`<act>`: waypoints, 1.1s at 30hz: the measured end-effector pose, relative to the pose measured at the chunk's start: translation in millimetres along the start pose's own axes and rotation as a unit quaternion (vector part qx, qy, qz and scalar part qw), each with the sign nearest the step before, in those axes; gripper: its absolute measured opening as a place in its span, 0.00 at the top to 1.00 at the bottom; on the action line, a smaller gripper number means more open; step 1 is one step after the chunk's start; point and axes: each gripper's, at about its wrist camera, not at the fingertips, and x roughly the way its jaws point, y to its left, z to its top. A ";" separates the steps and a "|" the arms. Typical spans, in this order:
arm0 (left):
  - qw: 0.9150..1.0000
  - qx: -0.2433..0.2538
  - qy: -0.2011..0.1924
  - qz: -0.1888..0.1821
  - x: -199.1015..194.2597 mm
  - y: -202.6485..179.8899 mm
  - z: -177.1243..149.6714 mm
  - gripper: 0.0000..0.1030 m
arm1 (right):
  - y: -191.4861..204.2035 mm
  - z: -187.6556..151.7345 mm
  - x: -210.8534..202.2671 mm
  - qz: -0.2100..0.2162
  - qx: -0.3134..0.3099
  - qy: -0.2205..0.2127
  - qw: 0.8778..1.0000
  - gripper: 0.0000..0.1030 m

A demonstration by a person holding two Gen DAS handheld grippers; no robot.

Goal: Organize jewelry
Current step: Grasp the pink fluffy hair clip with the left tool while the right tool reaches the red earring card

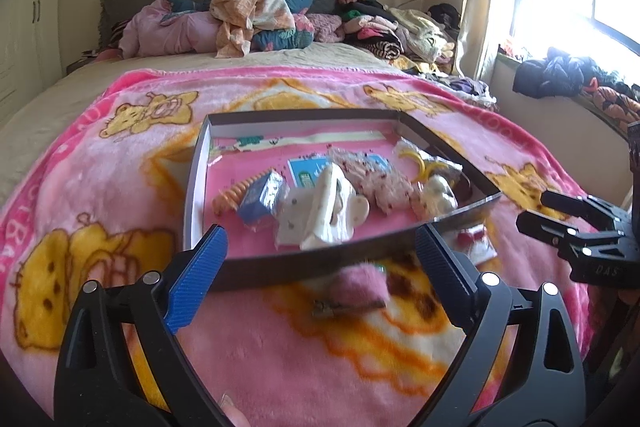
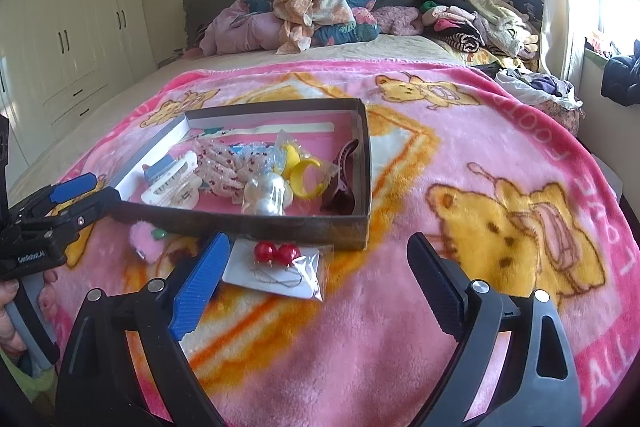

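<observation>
A shallow cardboard box (image 2: 362, 163) lies on the pink blanket and holds hair clips, a pearl piece (image 2: 266, 193), a yellow band (image 2: 306, 179) and a dark claw clip (image 2: 340, 187). Outside its near wall lie a packet of red ball earrings (image 2: 278, 255) and a pink fluffy clip (image 2: 146, 239). My right gripper (image 2: 318, 283) is open just in front of the earring packet. My left gripper (image 1: 320, 267) is open over the box's near wall (image 1: 256, 267), above the pink fluffy clip (image 1: 360, 287). The box contents also show in the left wrist view (image 1: 332, 203).
The pink bear-print blanket (image 2: 460, 307) covers the bed's near half. Piles of clothes and pillows (image 2: 320, 11) lie at the headboard. White wardrobes (image 2: 72, 19) stand at left, a window sill with dark clothes (image 1: 560, 75) at right.
</observation>
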 end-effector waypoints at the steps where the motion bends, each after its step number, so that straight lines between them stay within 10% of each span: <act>1: 1.000 0.002 0.004 0.000 0.4 -0.6 -2.2 0.16 | -0.4 -1.3 0.8 0.001 0.000 0.003 1.000 0.15; 13: 0.999 0.017 0.049 -0.013 22.1 -13.1 -22.5 0.18 | -1.2 -18.9 12.0 0.003 -0.003 0.034 0.999 0.15; 23: 0.996 0.023 0.080 -0.015 43.7 -15.5 -29.2 0.42 | 5.1 -21.6 29.6 0.017 -0.011 0.059 0.998 0.15; 26: 0.996 0.031 0.088 -0.012 45.7 -16.7 -30.7 0.65 | 10.6 -19.8 35.9 0.024 -0.018 0.067 0.997 0.15; 33: 0.996 0.035 0.085 -0.014 41.0 -16.5 -31.3 0.65 | 25.2 -15.6 56.1 0.033 -0.030 0.091 0.995 0.13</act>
